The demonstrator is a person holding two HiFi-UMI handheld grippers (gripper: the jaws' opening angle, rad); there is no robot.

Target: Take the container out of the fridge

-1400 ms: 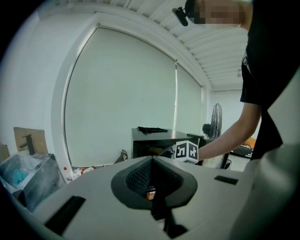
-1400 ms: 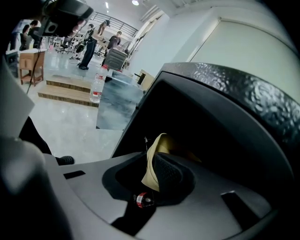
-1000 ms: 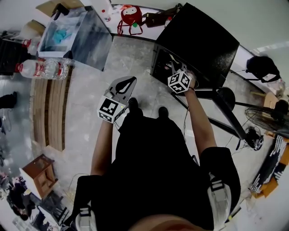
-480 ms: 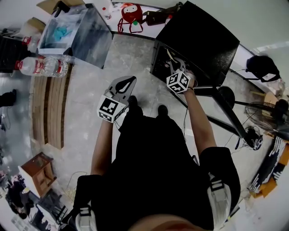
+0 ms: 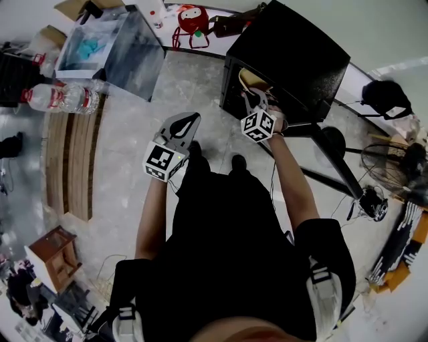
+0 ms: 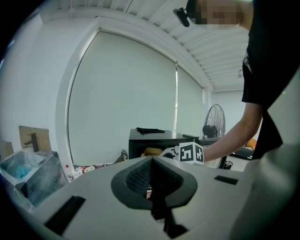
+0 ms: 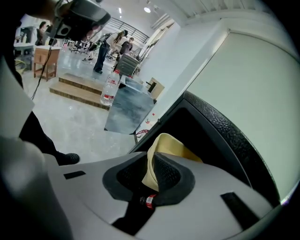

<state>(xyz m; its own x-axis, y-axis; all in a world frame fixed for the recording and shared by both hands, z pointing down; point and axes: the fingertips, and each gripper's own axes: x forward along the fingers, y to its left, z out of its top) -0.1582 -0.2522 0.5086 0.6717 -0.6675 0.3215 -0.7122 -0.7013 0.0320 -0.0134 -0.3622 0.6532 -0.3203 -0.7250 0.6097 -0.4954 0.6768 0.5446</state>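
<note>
The right gripper [image 7: 152, 165] has its jaws clamped on the thin rim of the pale yellow container [image 7: 172, 146], which rises between the 2 pads and leans back toward the black fridge [image 7: 225, 136]. In the head view the container sits at the fridge's open front, its far part inside the dark opening. The person's right arm [image 5: 287, 174] is stretched out to it, and the marker cube [image 5: 259, 125] sits just behind the jaws. The left gripper [image 6: 151, 161] has its jaws pressed together with nothing between them. It is held in front of the body, above the grey floor [image 5: 127, 147] and well apart from the fridge. Its own view looks across at the fridge, the right gripper's cube and a standing fan [image 6: 214, 123] beyond. The person's 2 black shoes [image 5: 196, 152] stand on the floor between the grippers. Off to the left lie a low wooden platform [image 5: 70, 160], a few water bottles [image 5: 63, 99] at its far end, and a clear box [image 5: 110, 43] beside them. A red toy [image 5: 194, 20] sits near the wall behind the fridge, and a black stool [image 5: 334, 141] stands to the fridge's right
</note>
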